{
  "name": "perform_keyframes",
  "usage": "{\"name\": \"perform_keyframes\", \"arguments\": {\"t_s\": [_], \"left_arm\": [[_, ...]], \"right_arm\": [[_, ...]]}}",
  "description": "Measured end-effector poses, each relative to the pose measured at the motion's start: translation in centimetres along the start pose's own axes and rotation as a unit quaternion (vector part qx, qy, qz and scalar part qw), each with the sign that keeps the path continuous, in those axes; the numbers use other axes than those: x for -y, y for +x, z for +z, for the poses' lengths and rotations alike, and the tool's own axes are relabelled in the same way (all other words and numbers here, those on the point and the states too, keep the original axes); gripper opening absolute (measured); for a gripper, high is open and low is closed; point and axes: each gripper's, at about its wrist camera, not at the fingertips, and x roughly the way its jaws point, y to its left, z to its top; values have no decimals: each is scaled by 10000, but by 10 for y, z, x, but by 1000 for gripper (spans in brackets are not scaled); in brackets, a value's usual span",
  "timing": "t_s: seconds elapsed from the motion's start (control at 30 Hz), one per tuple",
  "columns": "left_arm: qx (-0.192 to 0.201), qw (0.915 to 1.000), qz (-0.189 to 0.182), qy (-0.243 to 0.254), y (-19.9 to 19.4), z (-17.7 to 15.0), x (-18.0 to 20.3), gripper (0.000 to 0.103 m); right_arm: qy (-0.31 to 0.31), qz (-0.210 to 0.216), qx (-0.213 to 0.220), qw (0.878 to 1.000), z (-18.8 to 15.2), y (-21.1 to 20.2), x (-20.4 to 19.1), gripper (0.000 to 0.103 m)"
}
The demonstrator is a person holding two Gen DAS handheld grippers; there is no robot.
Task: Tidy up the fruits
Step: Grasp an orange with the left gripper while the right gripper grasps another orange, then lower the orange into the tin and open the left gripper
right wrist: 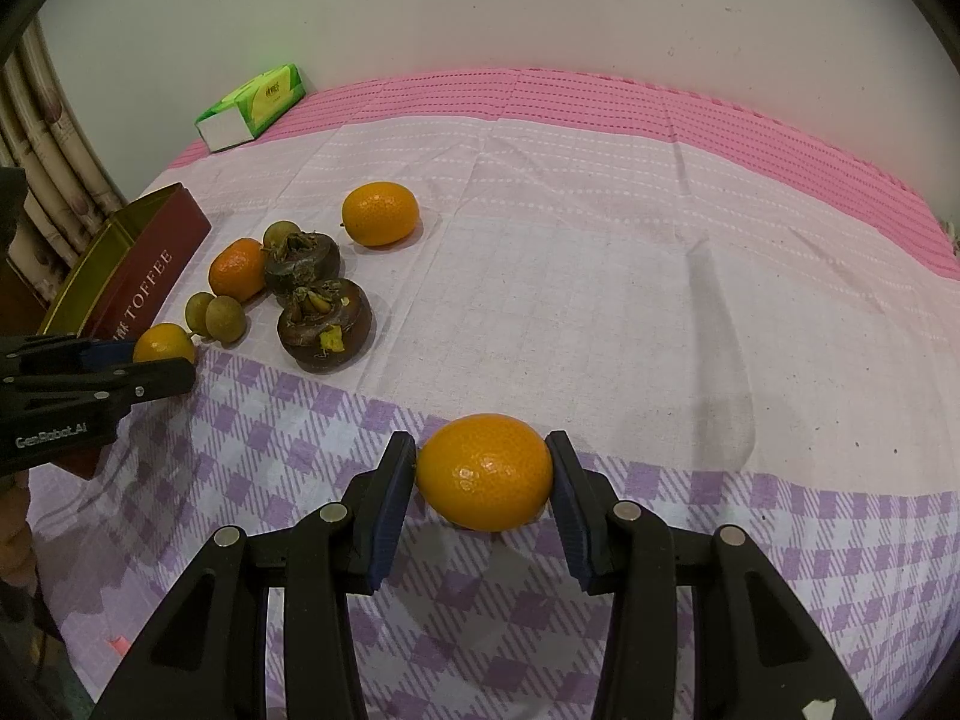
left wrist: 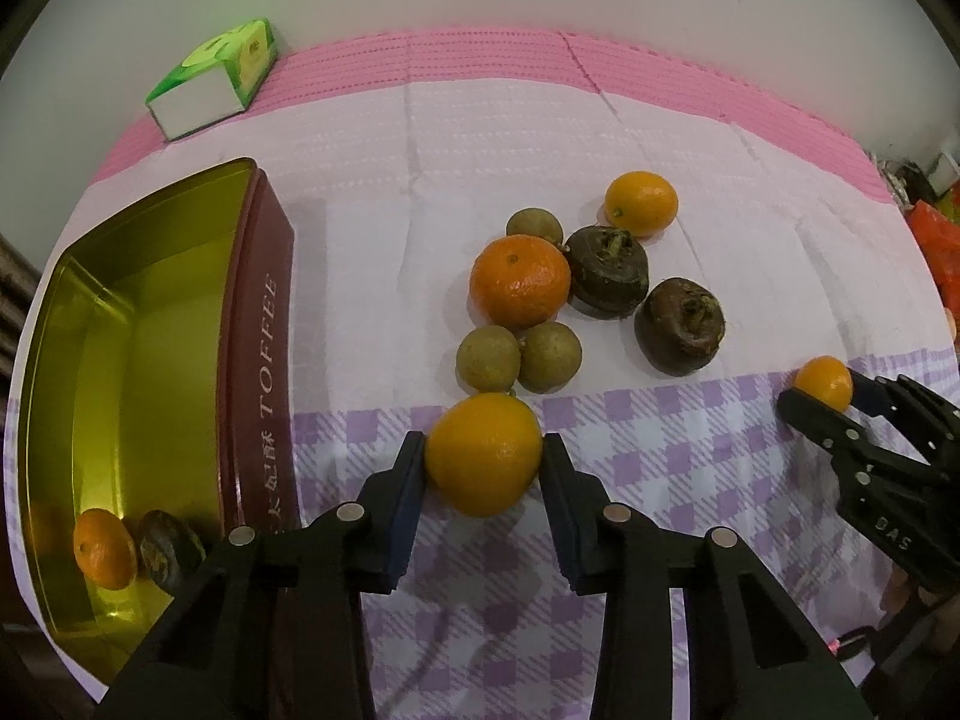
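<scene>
My left gripper [left wrist: 483,453] is shut on an orange kumquat [left wrist: 483,455] low over the cloth, just right of the gold toffee tin [left wrist: 258,324]. My right gripper [right wrist: 482,462] is shut on another kumquat [right wrist: 485,471]; it also shows in the left wrist view [left wrist: 823,383]. Loose on the cloth lie a tangerine [left wrist: 519,282], two dark mangosteens [left wrist: 607,270], three green-brown longans [left wrist: 487,358] and a third kumquat [left wrist: 641,204]. The tin holds a tangerine [left wrist: 103,549] and a mangosteen [left wrist: 167,551].
A green tissue box [left wrist: 219,79] stands at the far left by the wall. The cloth-covered table [right wrist: 600,276] has a pink far border. An orange bag [left wrist: 939,246] sits past the right edge. A curtain [right wrist: 42,180] hangs at left.
</scene>
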Motion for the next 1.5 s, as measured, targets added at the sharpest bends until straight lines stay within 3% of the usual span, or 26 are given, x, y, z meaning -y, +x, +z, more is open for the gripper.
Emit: {"name": "perform_keyframes", "arguments": {"t_s": [0.33,0.57,0.97,1.5], "left_arm": [[383,9991,-39,-153,-45,1,-18,39],[620,9958,410,-528,-67,9,-70,39],[403,9855,851,-1414,-54,-2,-164,39],[-249,9841,1015,-1434,-12,-7,-175,39]], "right_arm": [[-79,-110,12,9999,0,2,-5,41],[-164,-215,38,9996,0,4,-10,41],[-196,-329,38,9993,0,6,-14,42],[-204,-351,24,9992,1,7,-15,42]]}}
